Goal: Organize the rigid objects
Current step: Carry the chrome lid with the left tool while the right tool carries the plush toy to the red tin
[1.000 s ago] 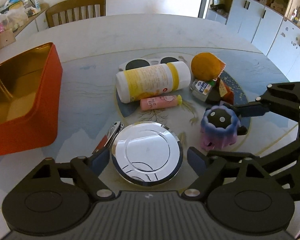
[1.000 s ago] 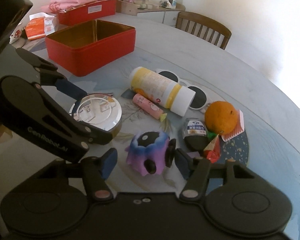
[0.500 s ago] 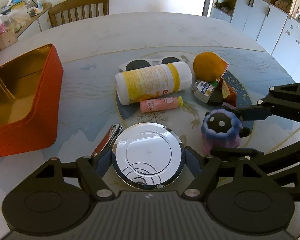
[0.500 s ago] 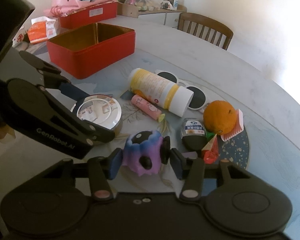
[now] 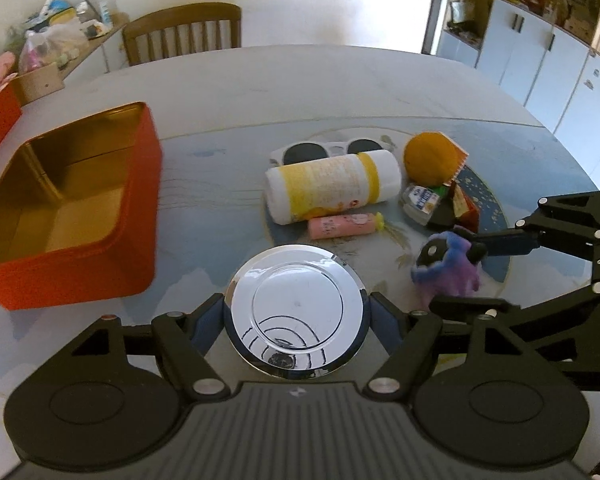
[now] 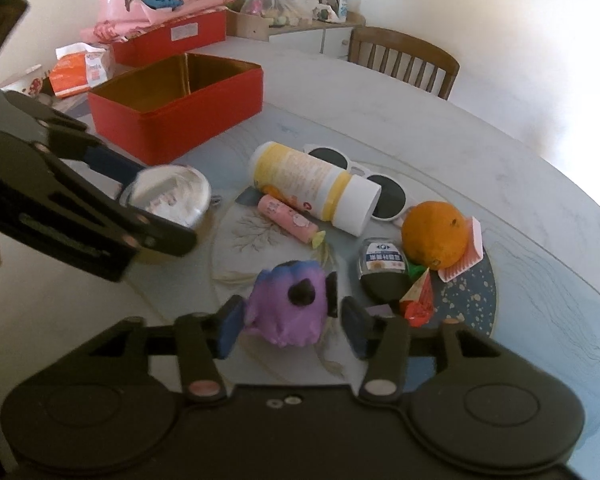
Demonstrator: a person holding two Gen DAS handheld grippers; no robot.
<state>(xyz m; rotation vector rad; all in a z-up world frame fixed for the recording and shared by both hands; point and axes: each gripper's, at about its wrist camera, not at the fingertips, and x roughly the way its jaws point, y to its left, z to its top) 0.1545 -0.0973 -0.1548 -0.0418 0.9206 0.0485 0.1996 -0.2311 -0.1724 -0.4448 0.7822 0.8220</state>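
Observation:
My left gripper is shut on a round chrome tin and holds it above the table; the tin also shows in the right wrist view. My right gripper is shut on a purple-and-blue toy with black spots, tilted and lifted; the toy also shows in the left wrist view. An open red tin box with a gold inside stands to the left, also in the right wrist view.
On the round table lie a yellow-and-white bottle, a pink tube, white sunglasses, an orange, a small dark bottle and a red wedge. A wooden chair stands behind. Clutter and another red box sit far left.
Both grippers closed on their objects and lifted them. The chrome tin rose off the table, hiding the nail clipper. The purple toy tipped over in the right gripper.

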